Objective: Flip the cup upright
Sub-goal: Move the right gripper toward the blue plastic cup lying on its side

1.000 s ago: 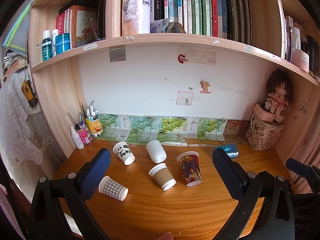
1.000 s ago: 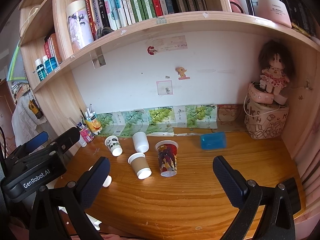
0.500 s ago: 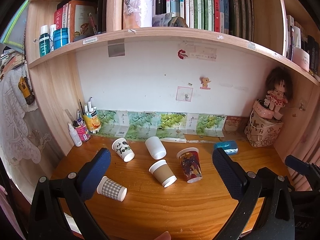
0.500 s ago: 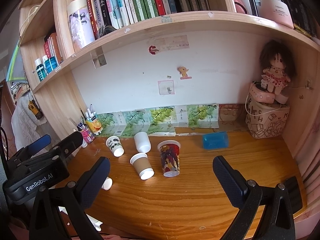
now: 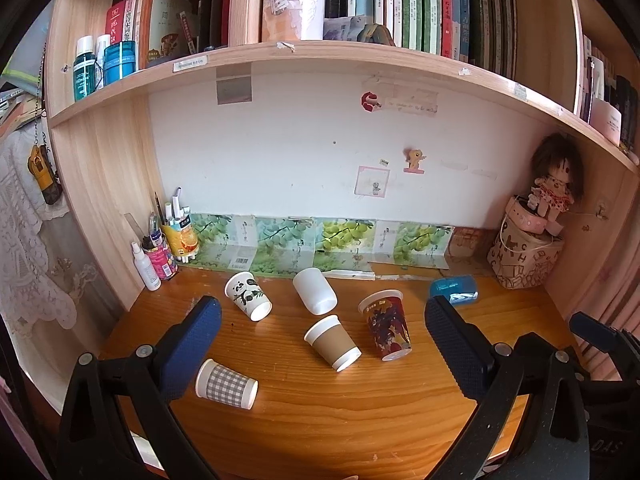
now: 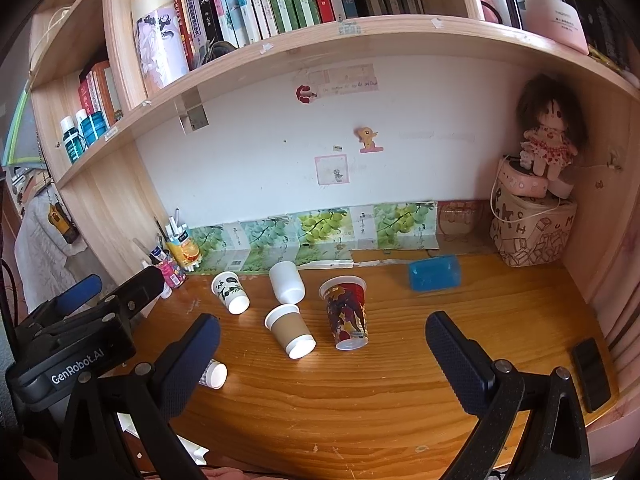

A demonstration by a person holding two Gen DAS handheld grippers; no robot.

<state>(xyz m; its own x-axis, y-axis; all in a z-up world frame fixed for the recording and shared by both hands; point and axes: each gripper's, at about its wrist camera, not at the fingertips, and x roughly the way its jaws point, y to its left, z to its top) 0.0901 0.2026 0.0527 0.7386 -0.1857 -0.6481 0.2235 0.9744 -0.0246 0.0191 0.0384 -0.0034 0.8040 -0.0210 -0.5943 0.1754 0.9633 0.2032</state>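
Several paper cups lie tipped on the wooden desk (image 5: 320,420): a checked cup (image 5: 226,384) at the front left, a panda cup (image 5: 248,296), a plain white cup (image 5: 315,291), a brown cup (image 5: 333,343) and a red patterned cup (image 5: 386,326). In the right wrist view they show as the panda cup (image 6: 229,293), white cup (image 6: 286,282), brown cup (image 6: 290,330), red cup (image 6: 347,312) and the checked cup (image 6: 214,374), partly hidden by a finger. My left gripper (image 5: 320,354) is open and empty above the desk front. My right gripper (image 6: 320,364) is open and empty.
A blue box (image 5: 454,289) lies at the back right. A patterned bag with a doll (image 5: 526,256) stands in the right corner. Pen holders and a spray bottle (image 5: 168,248) stand at the back left. A shelf of books (image 5: 360,60) hangs overhead. A black phone (image 6: 592,374) lies at the right edge.
Both grippers have drifted slightly up and forward; the cups sit a little lower in view. Nothing was touched and both grippers stay open.
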